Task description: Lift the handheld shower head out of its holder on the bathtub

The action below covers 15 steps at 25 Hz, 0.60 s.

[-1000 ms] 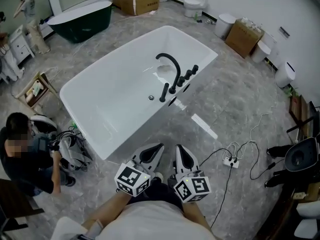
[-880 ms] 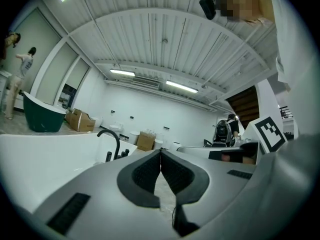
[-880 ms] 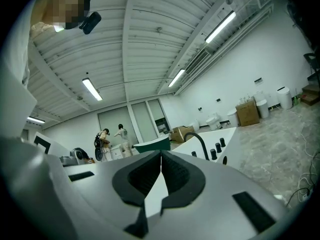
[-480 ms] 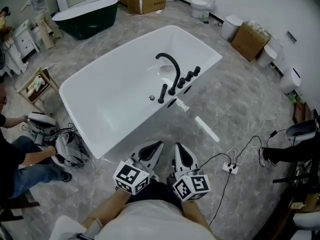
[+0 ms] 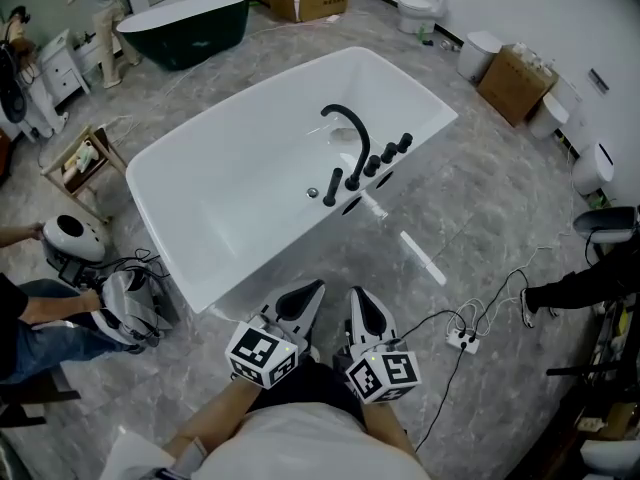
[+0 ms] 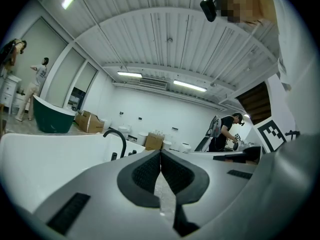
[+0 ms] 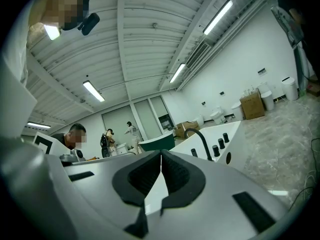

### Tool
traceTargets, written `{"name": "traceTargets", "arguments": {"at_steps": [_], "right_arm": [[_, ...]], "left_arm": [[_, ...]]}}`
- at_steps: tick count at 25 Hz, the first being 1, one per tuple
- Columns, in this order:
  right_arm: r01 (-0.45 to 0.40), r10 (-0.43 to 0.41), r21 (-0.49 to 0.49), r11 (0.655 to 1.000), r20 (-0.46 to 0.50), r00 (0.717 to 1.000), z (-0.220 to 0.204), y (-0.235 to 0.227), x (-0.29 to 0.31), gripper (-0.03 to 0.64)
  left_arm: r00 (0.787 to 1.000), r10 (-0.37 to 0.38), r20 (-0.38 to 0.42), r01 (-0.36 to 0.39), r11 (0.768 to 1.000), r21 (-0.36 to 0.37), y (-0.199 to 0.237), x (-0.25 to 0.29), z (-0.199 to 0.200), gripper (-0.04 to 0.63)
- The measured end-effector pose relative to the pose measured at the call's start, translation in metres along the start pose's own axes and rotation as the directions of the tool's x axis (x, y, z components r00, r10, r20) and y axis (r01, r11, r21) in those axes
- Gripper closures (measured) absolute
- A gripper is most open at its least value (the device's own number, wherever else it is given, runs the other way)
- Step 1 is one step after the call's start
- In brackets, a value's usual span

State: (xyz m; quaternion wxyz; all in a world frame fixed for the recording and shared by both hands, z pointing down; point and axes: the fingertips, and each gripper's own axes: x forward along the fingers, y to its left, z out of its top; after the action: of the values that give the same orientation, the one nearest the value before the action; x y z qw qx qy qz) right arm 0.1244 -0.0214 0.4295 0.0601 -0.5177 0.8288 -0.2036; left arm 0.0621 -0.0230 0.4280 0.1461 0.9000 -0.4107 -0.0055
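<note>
Hardly budged, left tongs (image 5: 301, 301) and right tongs (image 5: 364, 306) stay closed and empty, shower head (image 5: 333, 186) well ahead, unlifted.

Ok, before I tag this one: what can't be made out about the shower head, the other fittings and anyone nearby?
Shower head: head view, too small to show its holder or how it seats.
Its lower end: right gripper view, hidden behind the right gripper, whose jaws are shut.
Knobs: left gripper view, tiny and partly behind the left gripper, also shut.
Person: cut off by the head view's left edge.
</note>
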Motion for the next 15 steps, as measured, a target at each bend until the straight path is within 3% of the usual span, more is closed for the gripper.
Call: {"name": "traceTargets", "arguments": {"at_steps": [15], "right_arm": [[-0.023,0.023,0.004,1.0,-0.026,0.999,0.018,-0.029,0.043,0.6]], "left_arm": [[0.999,0.042,-0.009,-0.042,0.999,-0.018,0.03,0.042,0.012,0.584]]}}
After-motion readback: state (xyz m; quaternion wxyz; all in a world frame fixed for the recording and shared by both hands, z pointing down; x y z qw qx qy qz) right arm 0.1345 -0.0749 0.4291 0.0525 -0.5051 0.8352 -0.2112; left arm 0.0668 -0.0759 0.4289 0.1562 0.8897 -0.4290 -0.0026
